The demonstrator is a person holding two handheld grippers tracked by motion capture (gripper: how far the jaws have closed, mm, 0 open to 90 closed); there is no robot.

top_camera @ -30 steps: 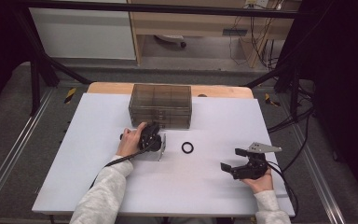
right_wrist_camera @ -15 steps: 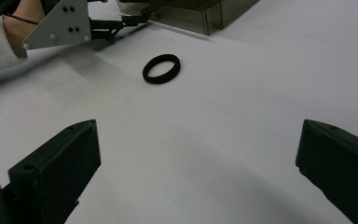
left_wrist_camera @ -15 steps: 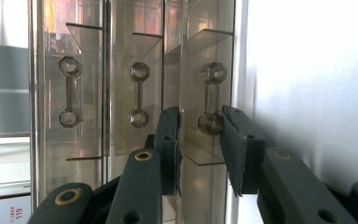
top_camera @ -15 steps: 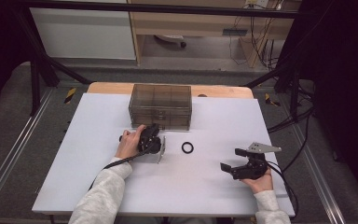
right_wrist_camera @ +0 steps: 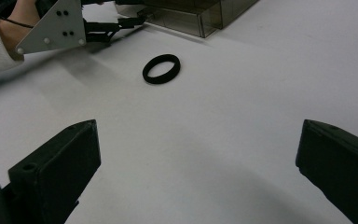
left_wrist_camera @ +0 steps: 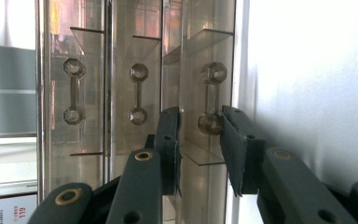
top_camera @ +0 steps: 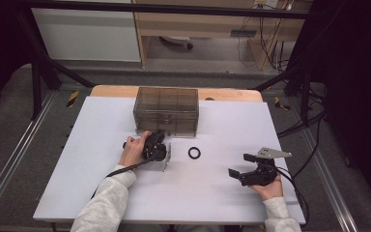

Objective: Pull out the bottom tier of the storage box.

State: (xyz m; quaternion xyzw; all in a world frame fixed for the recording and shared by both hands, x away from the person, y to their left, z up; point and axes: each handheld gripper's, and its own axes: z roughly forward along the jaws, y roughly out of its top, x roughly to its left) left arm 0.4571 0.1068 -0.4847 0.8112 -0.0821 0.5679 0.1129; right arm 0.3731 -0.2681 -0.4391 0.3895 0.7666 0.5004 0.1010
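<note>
The table [top_camera: 101, 193] carries a clear drawer box [top_camera: 166, 110] at its far middle, all its drawers shut as far as the pictures show. Nothing has been pulled out yet, so I judge the work to be at its start: opening a drawer, very likely so the ring [top_camera: 194, 152] can go in.

The left gripper [top_camera: 160, 137] is up against the box front. In the left gripper view its jaws stand narrow on either side of a drawer handle [left_wrist_camera: 212, 99], at the handle's lower knob. One pad looks to touch it; whether both press on it I cannot tell. The pull itself is still to come.

The right gripper [top_camera: 239, 165] rests near the right front of the table, well apart from the box, jaws wide and empty.

The ring lies flat on the bare table between the two grippers, just right of the left one, untouched. Picking it up, dropping it in and shutting the drawer all remain.
</note>
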